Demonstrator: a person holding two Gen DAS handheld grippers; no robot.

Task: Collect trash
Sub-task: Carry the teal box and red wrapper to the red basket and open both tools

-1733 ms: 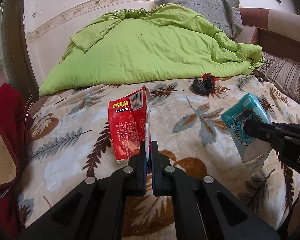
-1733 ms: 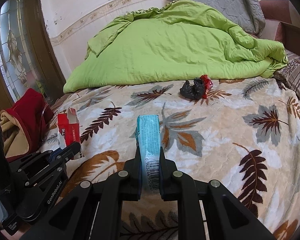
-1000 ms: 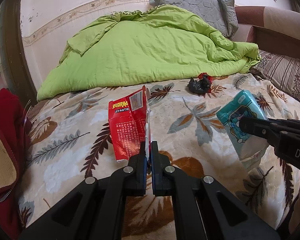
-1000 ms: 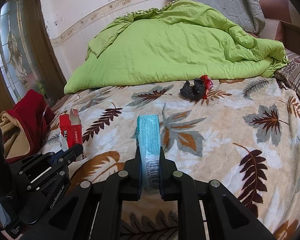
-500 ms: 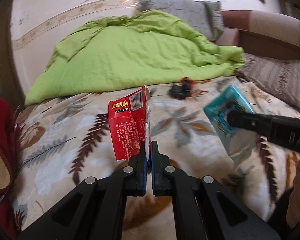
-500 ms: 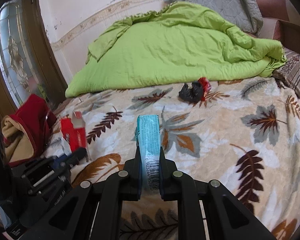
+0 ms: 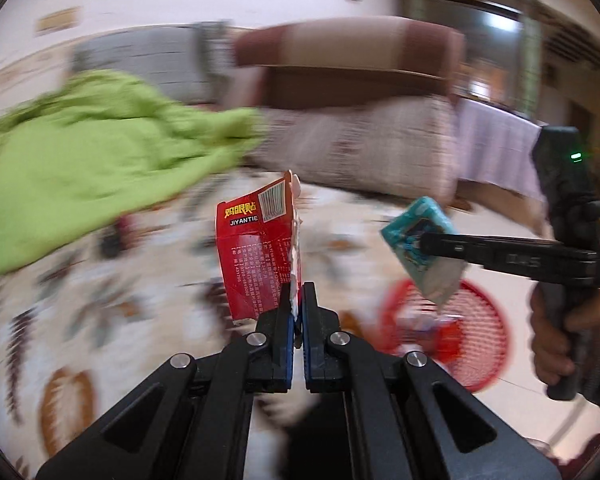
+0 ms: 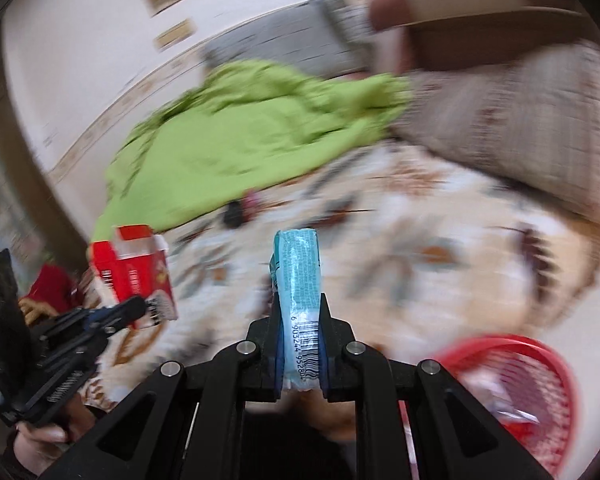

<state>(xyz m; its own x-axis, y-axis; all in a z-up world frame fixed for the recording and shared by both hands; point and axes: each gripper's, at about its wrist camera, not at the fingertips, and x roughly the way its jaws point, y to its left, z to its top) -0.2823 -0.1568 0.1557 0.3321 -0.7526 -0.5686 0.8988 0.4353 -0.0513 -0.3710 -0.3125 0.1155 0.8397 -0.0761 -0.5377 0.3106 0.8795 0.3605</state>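
1. The left tongs (image 7: 296, 312) are clamped on the lower edge of a torn red carton (image 7: 256, 256), held upright off the bed; thin card, light and easily crushed, so an edge pinch suits it.
2. The right tongs (image 8: 300, 320) are closed on the barcode end of a teal tissue pack (image 8: 298, 276), soft and slippery film that squashes; gripping across its narrow end looks secure.
3. Just beyond, low on the right, stands a red mesh bin (image 8: 540, 376), the likely drop point.
4. Farther off, a small dark wrapper (image 8: 236, 212) lies on the bed (image 8: 440, 248) by the green quilt (image 8: 236, 144), uncollected.
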